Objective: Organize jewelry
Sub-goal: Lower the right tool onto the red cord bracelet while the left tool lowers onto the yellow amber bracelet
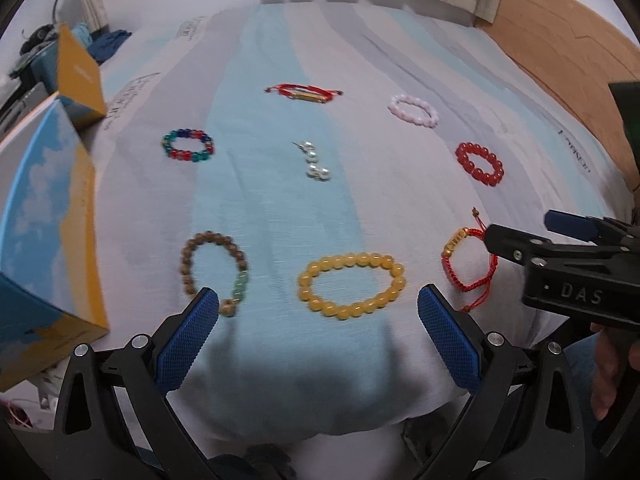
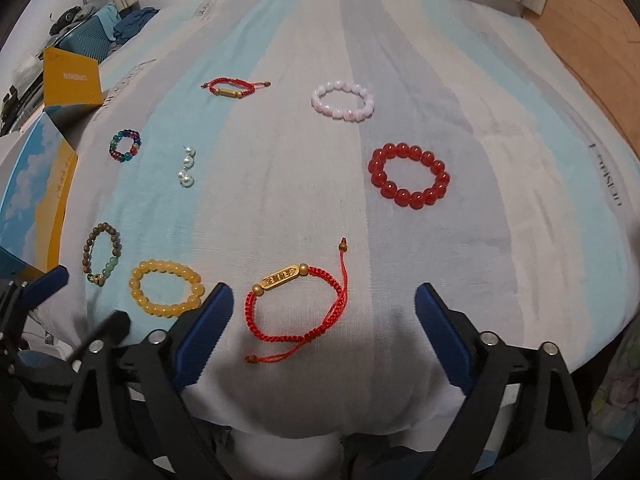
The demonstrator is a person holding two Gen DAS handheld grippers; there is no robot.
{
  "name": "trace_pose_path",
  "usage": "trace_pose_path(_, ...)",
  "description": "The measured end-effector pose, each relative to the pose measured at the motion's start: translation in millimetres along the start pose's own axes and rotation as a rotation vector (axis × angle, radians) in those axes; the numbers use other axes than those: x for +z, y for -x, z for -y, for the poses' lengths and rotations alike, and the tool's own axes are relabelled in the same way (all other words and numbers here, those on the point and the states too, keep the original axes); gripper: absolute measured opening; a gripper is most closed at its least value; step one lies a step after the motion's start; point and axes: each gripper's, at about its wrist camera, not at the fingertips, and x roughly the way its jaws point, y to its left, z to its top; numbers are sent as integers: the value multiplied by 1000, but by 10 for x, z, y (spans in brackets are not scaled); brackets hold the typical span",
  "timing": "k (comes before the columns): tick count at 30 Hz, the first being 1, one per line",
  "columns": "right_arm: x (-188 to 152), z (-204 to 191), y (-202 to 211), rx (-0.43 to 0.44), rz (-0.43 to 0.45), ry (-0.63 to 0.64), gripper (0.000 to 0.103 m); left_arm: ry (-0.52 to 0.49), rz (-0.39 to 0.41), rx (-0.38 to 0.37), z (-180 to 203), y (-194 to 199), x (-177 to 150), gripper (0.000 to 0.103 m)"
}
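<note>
Several bracelets lie spread on a striped cloth. My left gripper is open and empty, its fingers either side of the yellow bead bracelet, just short of it. My right gripper is open and empty, framing the red cord bracelet with a gold tube. The right gripper also shows at the right of the left wrist view. Farther off lie a red bead bracelet, a pink bead bracelet, a second red cord bracelet, pearl earrings, a multicolour bead bracelet and a brown wooden bead bracelet.
An open blue-and-yellow box stands at the left edge of the cloth, its yellow lid raised behind it. Clutter sits beyond the box at far left. A wooden floor shows at the far right.
</note>
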Motion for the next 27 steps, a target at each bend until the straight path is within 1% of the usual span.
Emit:
trace_pose_path(4,36,27,-113,1,-11,3,85,-20,-12,3,116,-134,29,97)
trace_pose_path(8,66,49,-236,13,-36,4,76,-40,-23,0,225,-246,73,97)
trace_pose_path(12,90,66,-317,19,-49,8,76,-64,-36,11,317,-347,98,97)
trace_pose_path(15,106,63,-385,26,-67,13,70,-68,-45,10,356,-413,114,96)
trace_pose_path(18,107,63,-450,30,-85,18,63,-84,-56,20,394,-464,120,91)
trace_pose_path(19,103,66,-471,30,-92,18,61,-90,-64,23,406,-497,117,88)
trace_pose_path(20,102,69,-492,37,-99,18,60,-91,-75,22,411,-528,111,86)
trace_pose_path(21,100,70,-505,42,-103,17,59,-93,-83,29,413,-553,107,86)
trace_pose_path(23,101,74,-517,51,-105,15,53,-98,-83,40,422,-570,94,84)
trace_pose_path(24,100,75,-522,57,-107,12,52,-98,-84,42,424,-577,95,82)
trace_pose_path(27,90,52,-530,66,-111,18,41,-97,-89,40,423,-582,86,69)
